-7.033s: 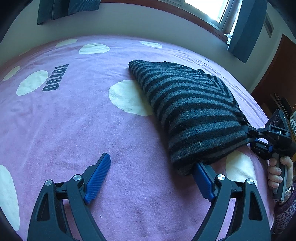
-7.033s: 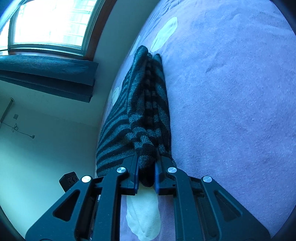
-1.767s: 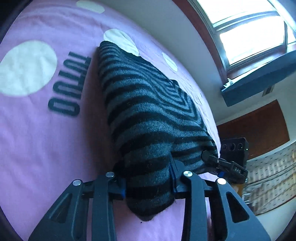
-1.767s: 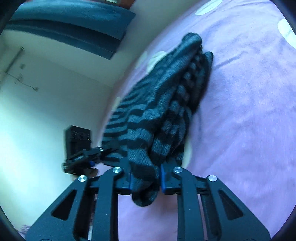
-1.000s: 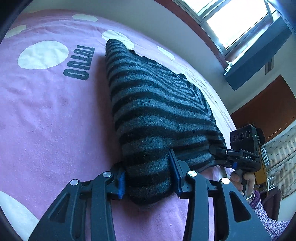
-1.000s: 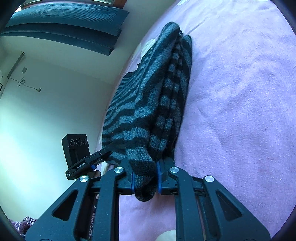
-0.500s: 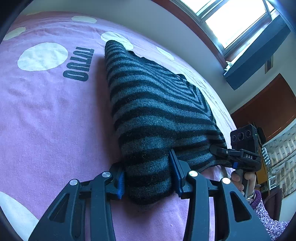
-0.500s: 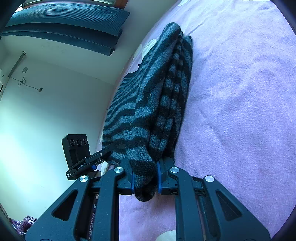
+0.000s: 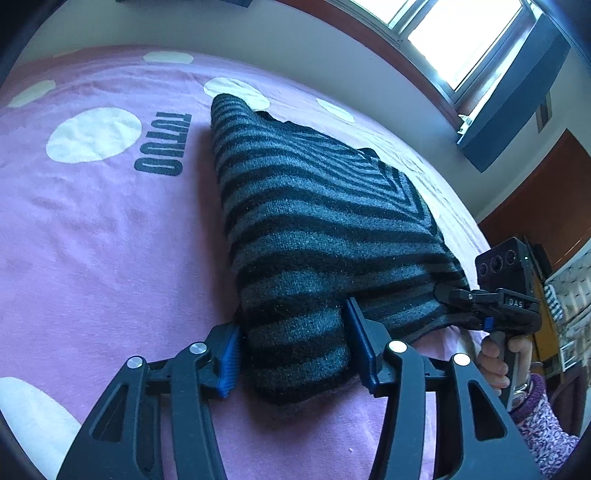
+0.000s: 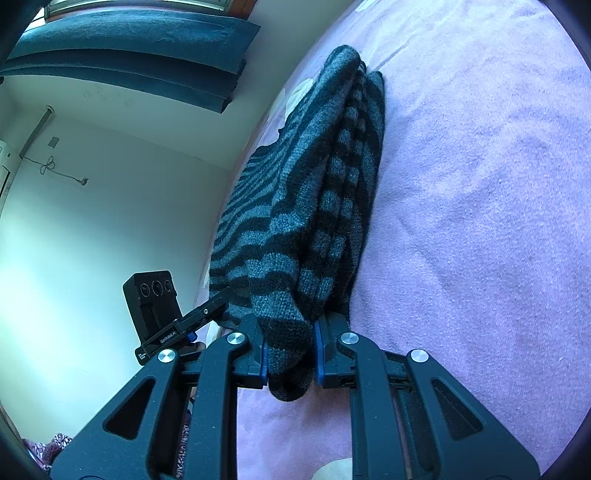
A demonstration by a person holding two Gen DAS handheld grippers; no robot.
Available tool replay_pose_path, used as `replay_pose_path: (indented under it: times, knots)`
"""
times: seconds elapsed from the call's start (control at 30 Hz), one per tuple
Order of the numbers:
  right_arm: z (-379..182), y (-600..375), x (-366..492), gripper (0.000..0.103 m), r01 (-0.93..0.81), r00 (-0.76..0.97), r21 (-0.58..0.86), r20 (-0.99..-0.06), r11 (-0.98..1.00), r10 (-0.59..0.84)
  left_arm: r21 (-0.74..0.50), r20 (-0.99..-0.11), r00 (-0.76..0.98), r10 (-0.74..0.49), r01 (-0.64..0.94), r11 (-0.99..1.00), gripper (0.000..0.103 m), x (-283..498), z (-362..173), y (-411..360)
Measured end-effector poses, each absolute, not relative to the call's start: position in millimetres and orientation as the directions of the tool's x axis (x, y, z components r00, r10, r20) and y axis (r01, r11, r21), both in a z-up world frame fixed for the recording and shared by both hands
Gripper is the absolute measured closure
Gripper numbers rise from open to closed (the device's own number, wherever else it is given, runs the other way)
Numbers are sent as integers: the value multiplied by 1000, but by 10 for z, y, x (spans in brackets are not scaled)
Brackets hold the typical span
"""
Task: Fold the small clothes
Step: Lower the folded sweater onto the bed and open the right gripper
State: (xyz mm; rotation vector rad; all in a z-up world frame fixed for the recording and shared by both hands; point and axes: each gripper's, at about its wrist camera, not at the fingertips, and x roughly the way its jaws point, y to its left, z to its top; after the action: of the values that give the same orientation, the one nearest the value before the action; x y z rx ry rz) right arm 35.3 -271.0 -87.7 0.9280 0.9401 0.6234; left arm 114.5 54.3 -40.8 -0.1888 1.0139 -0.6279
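While the right gripper [image 10: 290,356] clamps the folded grey-and-black striped knit sweater [image 9: 314,229], the left gripper [image 9: 293,354] has just been opening around its corner; releasing and withdrawing likely follow.

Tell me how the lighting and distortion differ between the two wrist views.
Left wrist view: warm daylight, window blown out, bedspread bulging from the fisheye. Right wrist view: a cold blue cast, wall glaring bright, striped sweater sharp, dark corners.

Folded sweater [image 9: 317,229] on bedspread [image 9: 92,240]; printed lettering [image 9: 162,144] left of it; window [image 9: 461,33] behind bed.
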Motion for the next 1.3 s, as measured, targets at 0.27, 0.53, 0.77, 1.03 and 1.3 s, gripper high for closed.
replay_pose_path:
  times: [0.27,0.53,0.77,1.03,1.3]
  knots:
    - [-922,-2719,390,82,-58,483,886,-379,461,789,-353,-748,439,-498,372,859,29,1046,-369,521]
    - [-866,-2675,349,74,-47,526,877,-385,479,758,-308,-761,475,-443,337,890,20,883,-352,552]
    - [-747,-2575,261,65,-18,587,830,-443,558,678,-215,-794,496,-351,311,926,18,710,-338,529]
    - [-509,-2021,301,25,-50,602,631,-600,774,528,-147,-814,510,-279,285,947,18,568,-349,546]
    - [-525,-1762,435,19,3,629,585,-632,811,453,-79,-821,530,-212,262,962,17,449,-325,537]
